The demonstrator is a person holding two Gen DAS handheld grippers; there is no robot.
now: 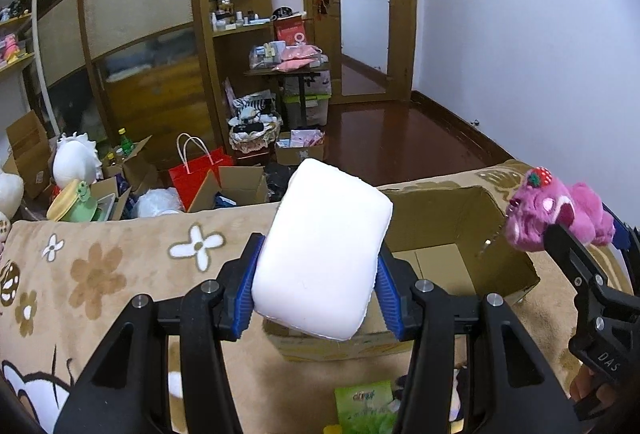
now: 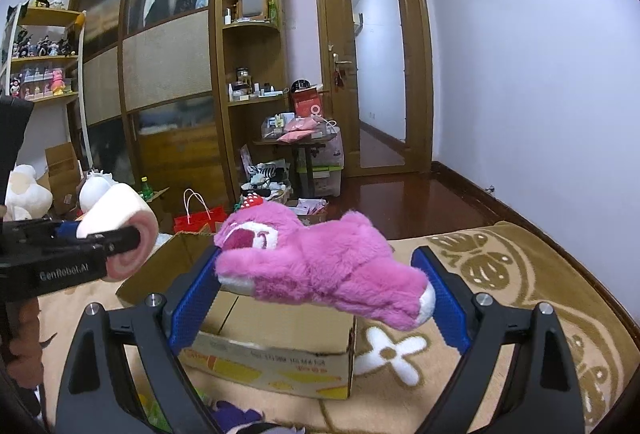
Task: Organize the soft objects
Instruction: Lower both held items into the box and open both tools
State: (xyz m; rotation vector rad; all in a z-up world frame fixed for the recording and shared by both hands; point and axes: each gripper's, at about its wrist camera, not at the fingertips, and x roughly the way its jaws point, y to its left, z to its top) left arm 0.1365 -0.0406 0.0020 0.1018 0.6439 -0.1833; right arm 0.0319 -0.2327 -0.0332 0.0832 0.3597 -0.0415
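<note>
Plush toys hang above an empty-looking cardboard box (image 1: pixel 460 234) on the bed (image 1: pixel 120 262): left claw (image 1: pixel 318 286) squeezes a white cushion (image 1: pixel 324 254), right claw (image 2: pixel 320 294) clamps a pink bear (image 2: pixel 320 266), neither yet dropped in.

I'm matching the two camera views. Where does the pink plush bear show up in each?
Left wrist: pink plush bear at the right edge, held in the right tool.
Right wrist: bear at centre, between the blue pads.
Shared landmark: open cardboard box beneath.
</note>
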